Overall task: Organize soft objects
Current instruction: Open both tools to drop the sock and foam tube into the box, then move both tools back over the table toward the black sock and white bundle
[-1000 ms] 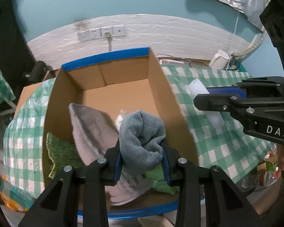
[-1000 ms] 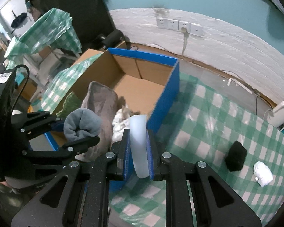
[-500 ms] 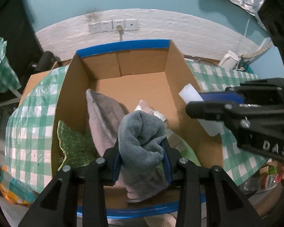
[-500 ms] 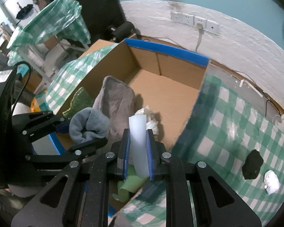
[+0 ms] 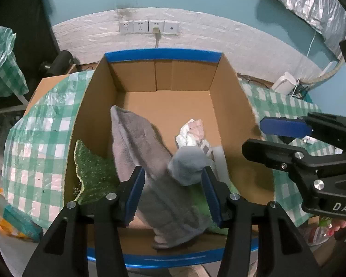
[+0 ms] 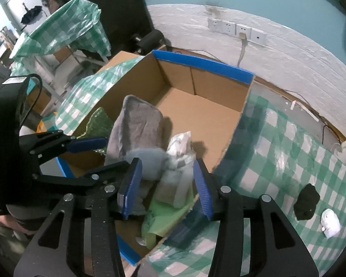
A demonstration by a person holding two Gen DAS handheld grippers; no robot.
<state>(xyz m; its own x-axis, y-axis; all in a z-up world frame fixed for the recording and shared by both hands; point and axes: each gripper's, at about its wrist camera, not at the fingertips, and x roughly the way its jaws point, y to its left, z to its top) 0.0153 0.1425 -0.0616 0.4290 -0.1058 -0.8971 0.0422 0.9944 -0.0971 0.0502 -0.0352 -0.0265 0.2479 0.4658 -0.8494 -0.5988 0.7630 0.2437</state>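
My left hand-held gripper (image 5: pixel 173 192) hangs over the near end of the box (image 5: pixel 163 56); its jaws have just been opening and the grey roll (image 5: pixel 188 167) sits loose between them, on the grey towel (image 5: pixel 136 143) inside. The green mat (image 5: pixel 92 173) lies at the box's left wall. My right hand-held gripper (image 6: pixel 165 187) has just been opening too, the white foam piece (image 6: pixel 173 187) free between its pads, inside the box. Right of the box, on the table (image 6: pixel 276 161), lie a black lump (image 6: pixel 306 202) and a white lump (image 6: pixel 331 222).

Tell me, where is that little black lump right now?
In the right wrist view the black lump lies on the green checked tablecloth, at the right outside the cardboard box, next to a small white lump.
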